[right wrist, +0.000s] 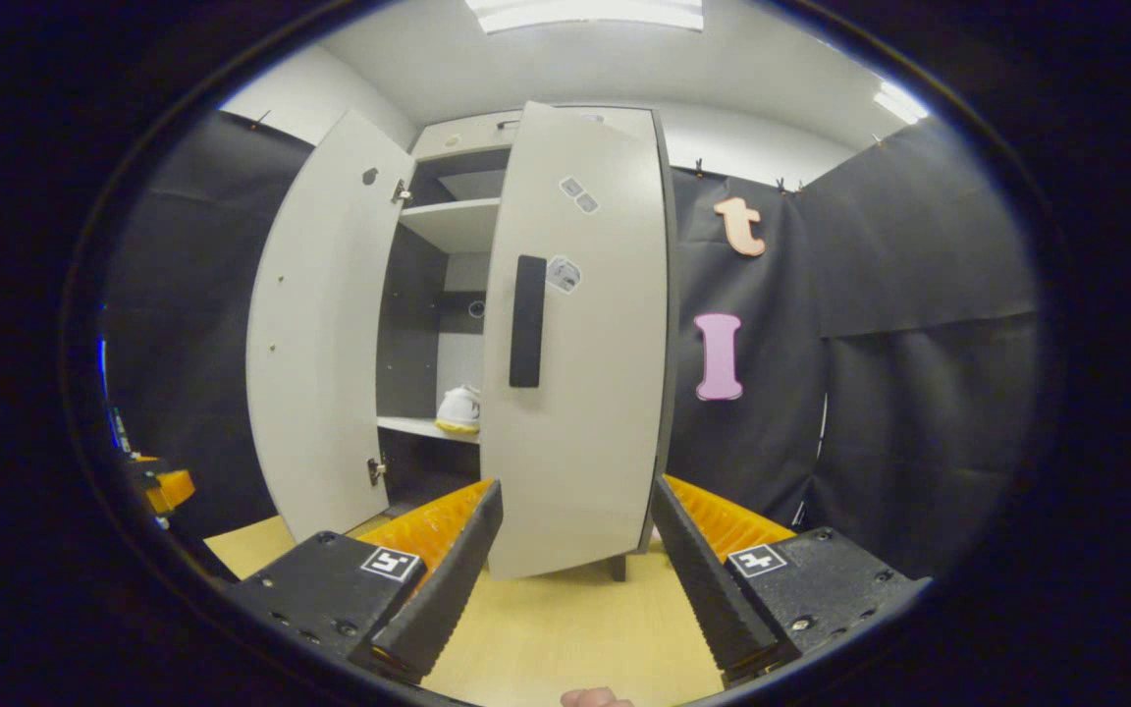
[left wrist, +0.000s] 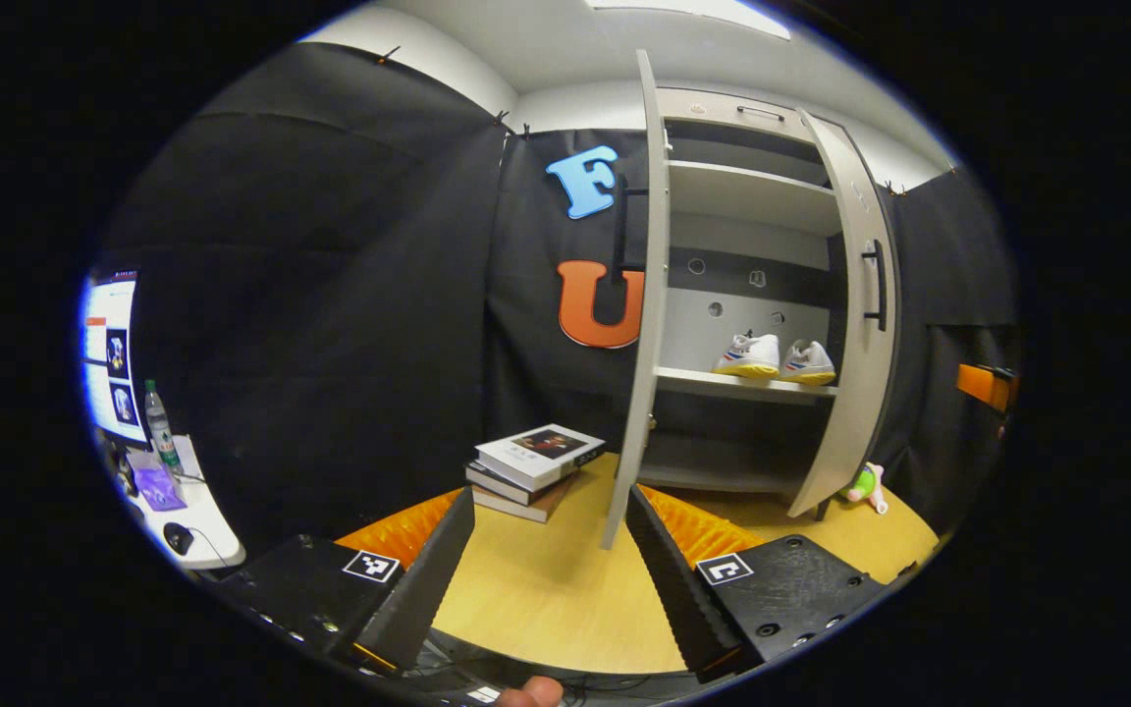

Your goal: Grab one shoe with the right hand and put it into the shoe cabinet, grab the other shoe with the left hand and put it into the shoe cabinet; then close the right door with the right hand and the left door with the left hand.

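Note:
Two white shoes (left wrist: 750, 355) (left wrist: 809, 363) with coloured stripes stand side by side on the middle shelf of the pale shoe cabinet (left wrist: 752, 196). In the left gripper view its left door (left wrist: 649, 295) is edge-on and wide open, and its right door (left wrist: 860, 324) is partly open. My left gripper (left wrist: 551, 579) is open over the wooden table, well short of the cabinet. In the right gripper view the right door (right wrist: 575, 344) with its dark handle (right wrist: 527, 321) stands close ahead of my open right gripper (right wrist: 575, 579). Behind that door one shoe (right wrist: 459, 407) peeks out.
A stack of books (left wrist: 536, 466) lies on the wooden table (left wrist: 546, 599) left of the cabinet. A small plush toy (left wrist: 865, 484) sits by the right door's foot. A side desk (left wrist: 197, 520) at far left carries a monitor (left wrist: 112, 358), a bottle (left wrist: 160, 427) and a mouse.

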A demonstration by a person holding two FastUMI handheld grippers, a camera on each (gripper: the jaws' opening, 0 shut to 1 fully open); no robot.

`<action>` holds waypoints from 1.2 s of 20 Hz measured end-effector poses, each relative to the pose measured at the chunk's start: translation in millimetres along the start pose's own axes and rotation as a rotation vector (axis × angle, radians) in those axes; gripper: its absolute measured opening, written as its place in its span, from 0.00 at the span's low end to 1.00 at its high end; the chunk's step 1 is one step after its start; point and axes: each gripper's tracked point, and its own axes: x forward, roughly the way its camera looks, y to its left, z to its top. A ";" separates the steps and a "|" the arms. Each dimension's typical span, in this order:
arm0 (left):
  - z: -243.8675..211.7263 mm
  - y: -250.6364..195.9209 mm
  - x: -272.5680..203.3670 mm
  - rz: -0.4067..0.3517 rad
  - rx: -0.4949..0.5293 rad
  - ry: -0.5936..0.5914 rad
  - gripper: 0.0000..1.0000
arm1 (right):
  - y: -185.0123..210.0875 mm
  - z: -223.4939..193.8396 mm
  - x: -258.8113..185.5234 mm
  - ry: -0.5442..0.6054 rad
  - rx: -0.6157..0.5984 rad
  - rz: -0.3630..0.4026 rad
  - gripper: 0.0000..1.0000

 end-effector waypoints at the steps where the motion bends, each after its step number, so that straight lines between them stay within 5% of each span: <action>1: 10.0 6.9 13.2 0.013 0.021 -0.025 0.94 | 2.5 -8.3 -9.5 0.007 0.007 -0.004 0.99; 13: 163.2 38.1 147.0 0.095 0.130 -0.209 0.94 | -11.4 -56.0 -30.6 0.107 0.024 -0.045 0.94; 20: 169.8 8.1 164.6 0.048 0.109 -0.209 0.92 | -27.1 -60.6 -25.5 0.112 0.056 -0.081 0.94; 22: 166.5 3.9 158.4 0.047 0.084 -0.202 0.80 | -29.1 -61.5 -23.7 0.114 0.054 -0.083 0.94; 24: 164.7 -5.8 153.3 0.024 0.062 -0.193 0.89 | -31.3 -60.8 -22.0 0.111 0.053 -0.086 0.99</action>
